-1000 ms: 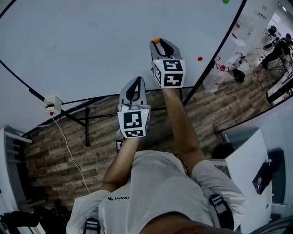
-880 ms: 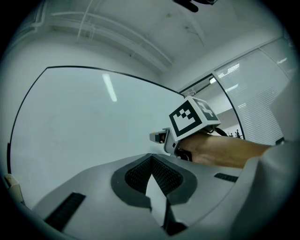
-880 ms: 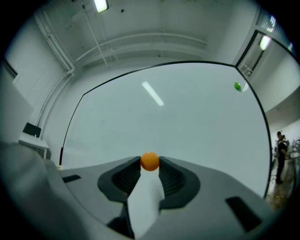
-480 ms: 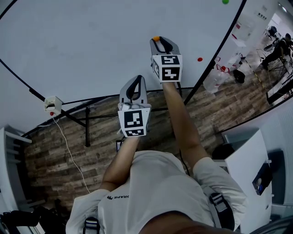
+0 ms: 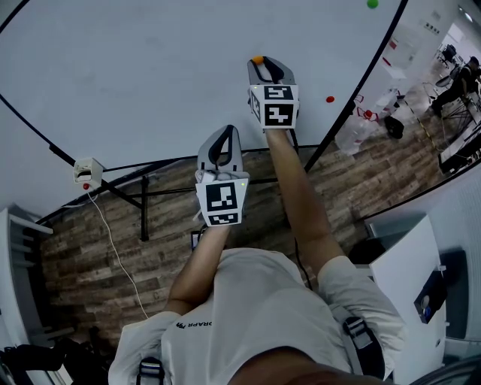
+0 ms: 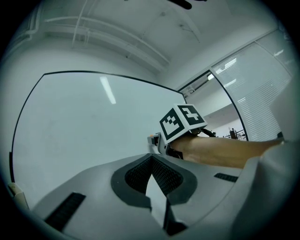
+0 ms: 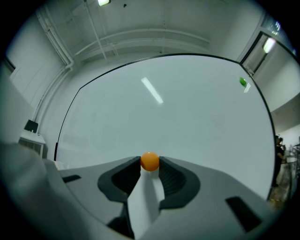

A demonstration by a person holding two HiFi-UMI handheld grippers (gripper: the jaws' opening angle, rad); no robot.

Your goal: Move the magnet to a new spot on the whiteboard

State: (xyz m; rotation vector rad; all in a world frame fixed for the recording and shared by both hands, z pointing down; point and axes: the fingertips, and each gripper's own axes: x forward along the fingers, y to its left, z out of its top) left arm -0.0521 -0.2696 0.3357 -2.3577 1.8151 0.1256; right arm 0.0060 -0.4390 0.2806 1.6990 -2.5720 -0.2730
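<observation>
Standing on a wood-plank floor (image 5: 98,248), a person in a white T-shirt (image 5: 255,316) stretches both forearms towards a large white whiteboard (image 5: 150,68).

The left tongs (image 5: 225,129) are the nearer pair, held back from the board over its lower black frame (image 5: 173,160). In the left gripper view the left tongs (image 6: 151,157) are clenched, the dark ribbed pads meeting at their tips with nothing between them.

Farther out and a little to the right, the right tongs (image 5: 261,62) reach up to the board face. They are clamped on a small orange round magnet (image 5: 258,59). In the right gripper view that magnet (image 7: 150,161) sits pinched at the very tips of the right tongs (image 7: 150,167), with the board directly behind it. Whether it touches the board cannot be told.

On the board, well to the right of the held magnet, a red round magnet (image 5: 329,98) sits near the right frame edge. Farther up, at the far right corner, is a green round magnet (image 5: 371,3), also seen in the right gripper view (image 7: 243,82). At the left, a small white box (image 5: 87,172) hangs by the board's lower edge.
</observation>
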